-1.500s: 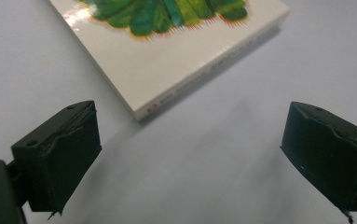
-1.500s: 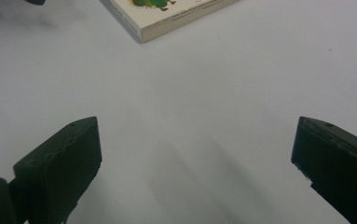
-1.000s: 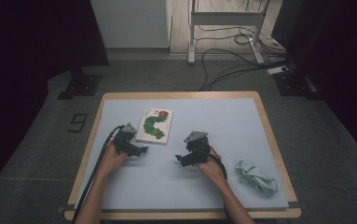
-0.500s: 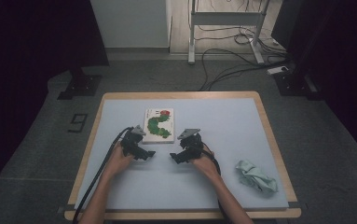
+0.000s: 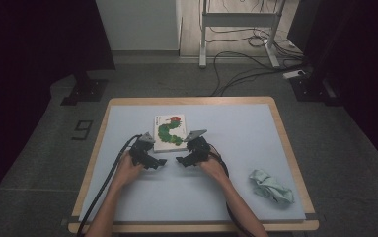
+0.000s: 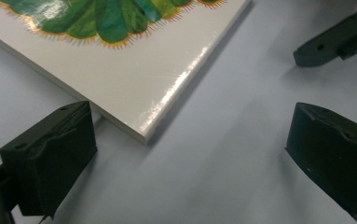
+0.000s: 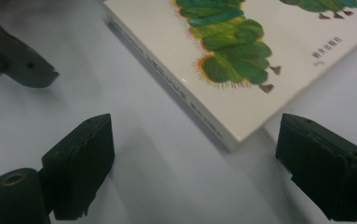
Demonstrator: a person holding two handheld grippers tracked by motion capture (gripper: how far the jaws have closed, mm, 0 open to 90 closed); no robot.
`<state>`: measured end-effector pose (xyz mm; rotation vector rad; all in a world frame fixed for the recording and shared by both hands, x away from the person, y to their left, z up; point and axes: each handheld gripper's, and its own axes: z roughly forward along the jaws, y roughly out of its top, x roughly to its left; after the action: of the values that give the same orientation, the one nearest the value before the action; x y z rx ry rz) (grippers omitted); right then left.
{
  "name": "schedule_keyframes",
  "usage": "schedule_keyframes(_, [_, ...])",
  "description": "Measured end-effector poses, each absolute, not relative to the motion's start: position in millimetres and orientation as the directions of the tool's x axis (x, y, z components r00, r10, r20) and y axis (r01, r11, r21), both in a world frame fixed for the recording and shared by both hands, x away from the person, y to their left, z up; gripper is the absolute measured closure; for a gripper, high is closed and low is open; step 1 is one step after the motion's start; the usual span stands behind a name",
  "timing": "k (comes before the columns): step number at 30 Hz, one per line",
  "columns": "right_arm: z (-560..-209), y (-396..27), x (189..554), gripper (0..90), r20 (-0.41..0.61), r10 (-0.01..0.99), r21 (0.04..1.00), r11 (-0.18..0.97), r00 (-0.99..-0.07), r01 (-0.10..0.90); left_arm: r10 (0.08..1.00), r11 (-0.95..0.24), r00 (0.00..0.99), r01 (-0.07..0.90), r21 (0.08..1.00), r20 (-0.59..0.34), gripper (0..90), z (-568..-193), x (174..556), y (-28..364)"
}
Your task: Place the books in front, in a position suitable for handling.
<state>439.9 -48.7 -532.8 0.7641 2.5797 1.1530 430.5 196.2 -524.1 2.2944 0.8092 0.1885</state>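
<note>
Lying flat on the blue table mat (image 5: 255, 148), the caterpillar picture book (image 5: 169, 133) has both grippers at its near edge: left gripper (image 5: 160, 162) gaping by one corner, right gripper (image 5: 180, 160), jaws just narrowing yet apart, bracketing the other, neither touching it.

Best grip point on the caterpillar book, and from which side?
Probably the near edge of the book, approached low from the person's side. It lies flat on the table, so only its thin edges offer purchase; the left gripper and right gripper already bracket its near corners.
</note>
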Motion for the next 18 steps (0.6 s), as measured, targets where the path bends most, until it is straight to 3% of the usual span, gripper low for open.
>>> schedule_keyframes(11, [-532.2,-44.9,439.8,8.8,-0.030,0.512,0.743,0.587,-0.859,0.323,0.605,-0.583,0.795,0.484,0.652,-0.050,0.0,-526.0,427.1,192.2])
schedule_keyframes(18, [-531.9,-50.5,438.4,10.5,0.012,0.493,0.754,0.567,-0.870,0.331,0.611,-0.554,0.788,0.492,0.671,-0.072,0.0,-527.3,423.9,193.8])
